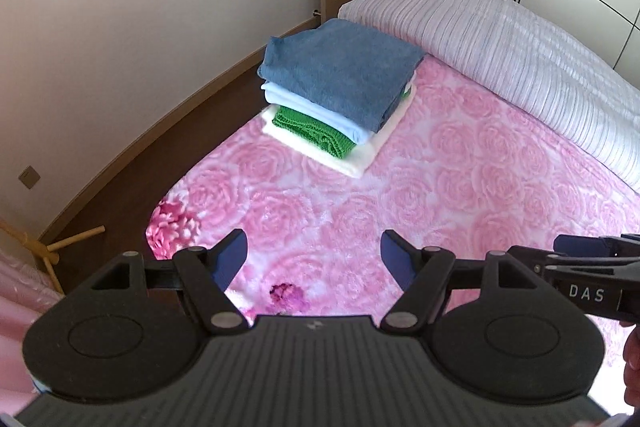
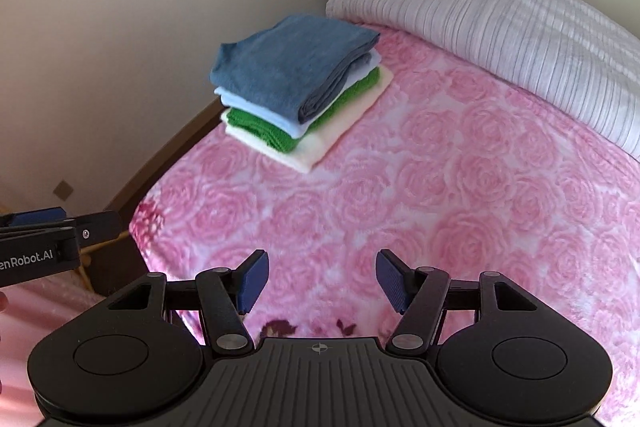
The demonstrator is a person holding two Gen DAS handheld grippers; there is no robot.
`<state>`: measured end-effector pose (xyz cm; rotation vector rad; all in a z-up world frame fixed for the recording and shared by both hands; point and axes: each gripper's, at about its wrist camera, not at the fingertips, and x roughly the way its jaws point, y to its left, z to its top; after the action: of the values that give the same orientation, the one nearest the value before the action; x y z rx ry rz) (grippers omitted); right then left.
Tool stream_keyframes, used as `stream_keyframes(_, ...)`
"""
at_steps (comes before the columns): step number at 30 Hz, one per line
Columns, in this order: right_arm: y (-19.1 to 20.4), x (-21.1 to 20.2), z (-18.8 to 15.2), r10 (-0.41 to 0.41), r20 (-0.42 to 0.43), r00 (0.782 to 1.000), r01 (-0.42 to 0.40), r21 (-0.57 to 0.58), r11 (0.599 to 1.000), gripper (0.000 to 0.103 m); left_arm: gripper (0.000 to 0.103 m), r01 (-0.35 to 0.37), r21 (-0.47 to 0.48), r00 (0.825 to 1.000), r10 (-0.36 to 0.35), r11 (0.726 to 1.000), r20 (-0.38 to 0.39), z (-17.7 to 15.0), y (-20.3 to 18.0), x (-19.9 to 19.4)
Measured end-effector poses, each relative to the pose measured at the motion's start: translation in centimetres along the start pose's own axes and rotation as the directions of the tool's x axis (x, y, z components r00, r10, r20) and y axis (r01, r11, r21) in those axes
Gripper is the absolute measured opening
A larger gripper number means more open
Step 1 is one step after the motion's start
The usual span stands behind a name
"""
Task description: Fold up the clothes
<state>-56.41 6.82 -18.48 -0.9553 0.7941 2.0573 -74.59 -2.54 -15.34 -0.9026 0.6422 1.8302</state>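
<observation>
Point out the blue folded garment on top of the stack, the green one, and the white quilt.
blue folded garment (image 1: 340,67), left wrist view, top face.
green one (image 2: 260,129), right wrist view, front folded edge.
white quilt (image 2: 500,39), right wrist view, ribbed upper surface.

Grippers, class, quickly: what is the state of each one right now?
Left gripper: open, fingers holding nothing.
Right gripper: open, fingers holding nothing.

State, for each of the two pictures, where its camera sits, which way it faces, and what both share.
Left wrist: on the left claw, looking down over the pink bedspread; right claw at its right edge.
Right wrist: on the right claw, same way; left claw at its left edge.
Shared: folded stack, white quilt.
</observation>
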Motion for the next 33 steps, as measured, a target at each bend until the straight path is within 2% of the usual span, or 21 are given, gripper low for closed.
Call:
stream_keyframes(10, -1.0, 0.0, 1.3, -0.028, -0.008, 1.0, 0.027, -0.035, 0.999, 0.063, 0.071, -0.015, -0.045, 1.0, 0.014, 0.999, -0.005, 0.4, -0.7, 0.7)
stream_keyframes(20, -2.2, 0.5, 2.4, -0.026, -0.012, 1.0, 0.026, -0.045, 0.999, 0.063, 0.071, -0.02, -0.049, 1.0, 0.019, 0.999, -0.017, 1.1, -1.6, 1.5)
stream_keyframes(33, -3.3, 2.2, 3.1, -0.019, -0.059, 0.998, 0.016, -0.037, 0.999, 0.063, 0.071, -0.032, -0.048, 0.998, 0.029, 0.998, -0.064, 1.3, -2.4, 3.0)
